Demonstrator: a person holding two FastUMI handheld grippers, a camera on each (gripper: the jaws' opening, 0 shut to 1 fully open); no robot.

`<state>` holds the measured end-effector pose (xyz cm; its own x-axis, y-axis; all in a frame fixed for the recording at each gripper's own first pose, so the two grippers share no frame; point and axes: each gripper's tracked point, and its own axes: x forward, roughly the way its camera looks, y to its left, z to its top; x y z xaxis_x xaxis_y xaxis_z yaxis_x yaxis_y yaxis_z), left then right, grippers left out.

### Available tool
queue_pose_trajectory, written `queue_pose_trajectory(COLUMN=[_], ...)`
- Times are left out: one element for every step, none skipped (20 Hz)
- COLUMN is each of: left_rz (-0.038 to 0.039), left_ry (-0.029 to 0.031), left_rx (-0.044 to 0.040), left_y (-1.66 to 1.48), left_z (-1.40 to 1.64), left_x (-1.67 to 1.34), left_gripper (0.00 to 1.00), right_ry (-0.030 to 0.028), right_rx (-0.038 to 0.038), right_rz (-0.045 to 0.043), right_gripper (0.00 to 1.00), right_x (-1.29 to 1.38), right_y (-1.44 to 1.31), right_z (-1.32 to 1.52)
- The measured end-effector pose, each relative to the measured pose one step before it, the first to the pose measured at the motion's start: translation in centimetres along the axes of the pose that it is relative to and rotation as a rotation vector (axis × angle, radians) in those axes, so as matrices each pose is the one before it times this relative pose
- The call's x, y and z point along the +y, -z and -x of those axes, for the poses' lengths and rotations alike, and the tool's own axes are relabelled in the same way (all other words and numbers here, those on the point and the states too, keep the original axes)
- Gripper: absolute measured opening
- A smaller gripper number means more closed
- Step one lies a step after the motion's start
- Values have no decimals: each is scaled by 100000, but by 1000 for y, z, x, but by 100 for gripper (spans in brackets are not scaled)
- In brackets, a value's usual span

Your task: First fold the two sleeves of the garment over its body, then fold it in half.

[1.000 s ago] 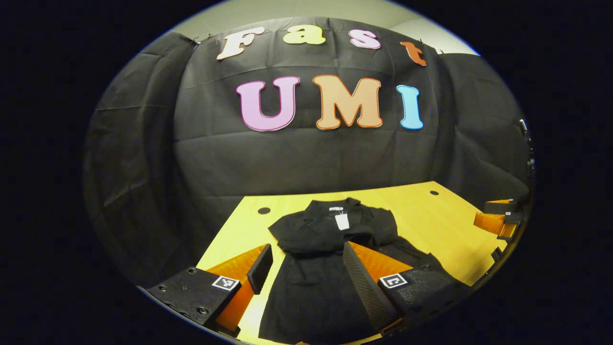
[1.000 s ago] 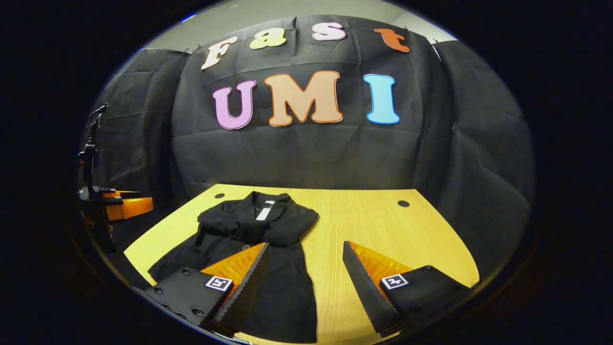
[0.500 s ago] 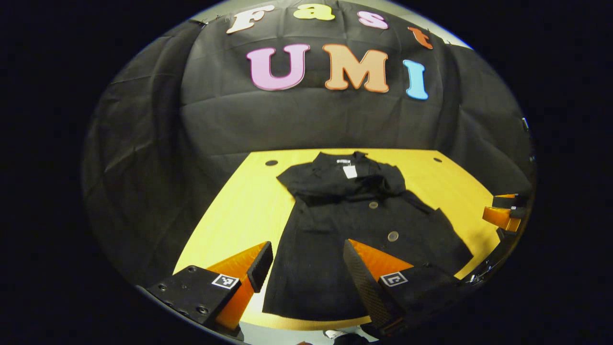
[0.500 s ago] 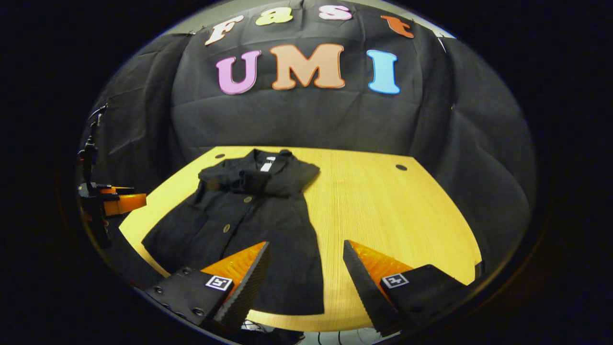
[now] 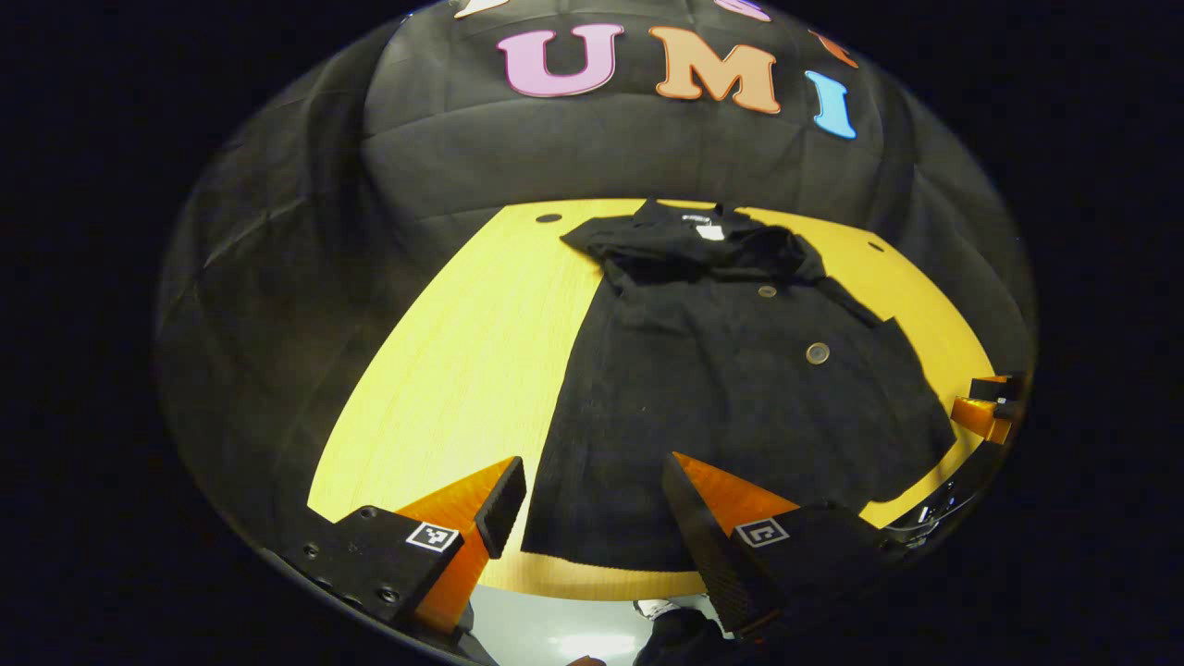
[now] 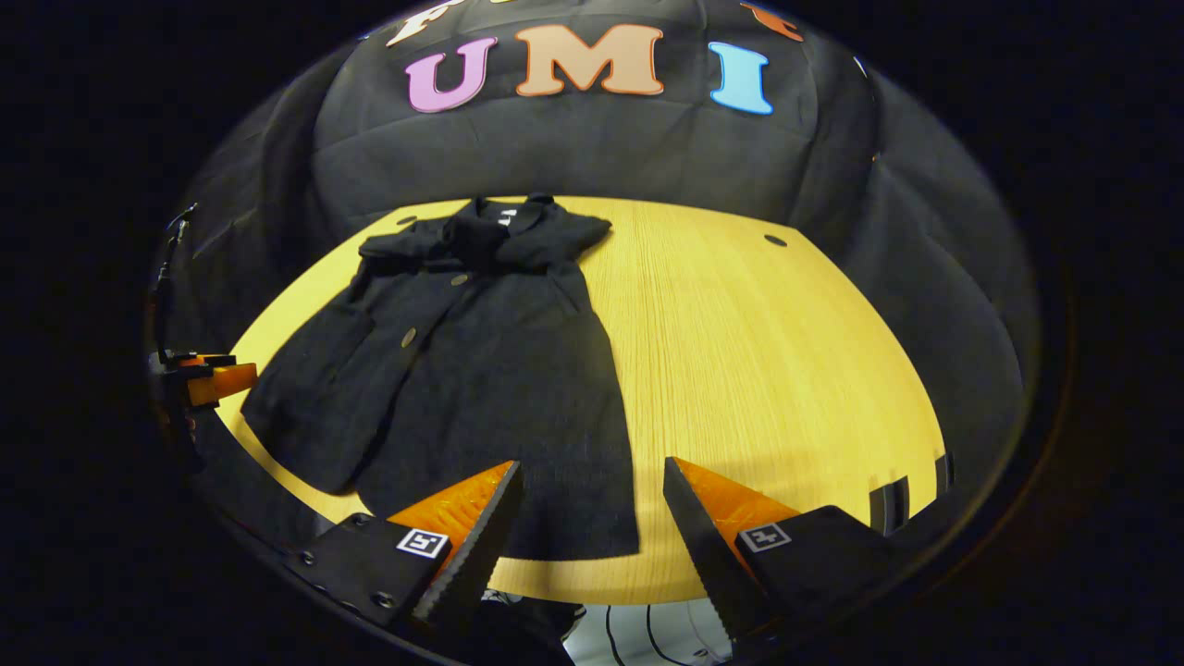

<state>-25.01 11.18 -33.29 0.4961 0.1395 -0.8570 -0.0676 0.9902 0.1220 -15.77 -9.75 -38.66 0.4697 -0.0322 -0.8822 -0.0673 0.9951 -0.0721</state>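
While the sleeves already lie crossed over the chest, we judge the garment (image 5: 731, 388) half done.
We see it spread flat on the yellow worktop (image 6: 758, 370), collar toward the far edge, hem at the near edge; the fold in half is still to do. A small white tag (image 5: 710, 232) sits at the collar, its writing too small for us to read; each gripper carries square printed markers. Our left gripper (image 5: 592, 518) and right gripper (image 6: 587, 523) hang above the near edge, fingers spread apart, grasping nothing.
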Motion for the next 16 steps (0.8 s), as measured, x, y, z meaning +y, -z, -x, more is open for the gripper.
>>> queue_pose_trajectory(left_rz=[386,526,587,591,209,734,146,734,686,-349,-2205,-3316,-906,332,-930,-365], left_ry=[-346,-120,197,15,94,449,425,650,1025,665,2239,3088,1990,-612,-2266,-970], left_rx=[1525,1709,1440,1938,1126,-1339,70,722,-917,-379,-2751,-2324,-1853,-2106,225,1106], left_y=[676,753,607,858,459,-202,2,293,-139,154,-214,58,-31,42,337,192], left_z=[-306,-231,-283,-128,-35,70,-94,-62,-115,61,-129,33,-74,3,124,-55], left_x=[98,112,-44,159,10,-39,1,-165,-190,-252,-629,-952,-788,-618,-259,-207], left_gripper=[93,93,93,93,93,93,93,93,93,94,93,86,61,36,11,2], right_ry=[969,665,501,523,-130,-270,-62,-466,-649,-1984,-3746,-1355,-2330,-2662,-2429,-2215], right_rx=[1679,2156,1900,2056,1055,-309,316,559,543,1330,2170,-563,636,8,1645,1494], right_rz=[375,130,-140,-243,-226,-674,-433,-468,-778,-1061,-2922,614,1457,672,1112,-360], right_gripper=[98,97,97,98,98,98,97,97,97,97,95,84,60,36,12,8], right_x=[-82,-48,27,29,65,46,-66,-42,3,278,413,387,476,550,-134,265], right_y=[619,718,581,692,315,-86,-31,54,-17,168,61,-566,-75,103,392,379], right_z=[-379,-425,-270,-160,-10,-98,-101,6,-43,-56,119,-725,-169,138,349,16])
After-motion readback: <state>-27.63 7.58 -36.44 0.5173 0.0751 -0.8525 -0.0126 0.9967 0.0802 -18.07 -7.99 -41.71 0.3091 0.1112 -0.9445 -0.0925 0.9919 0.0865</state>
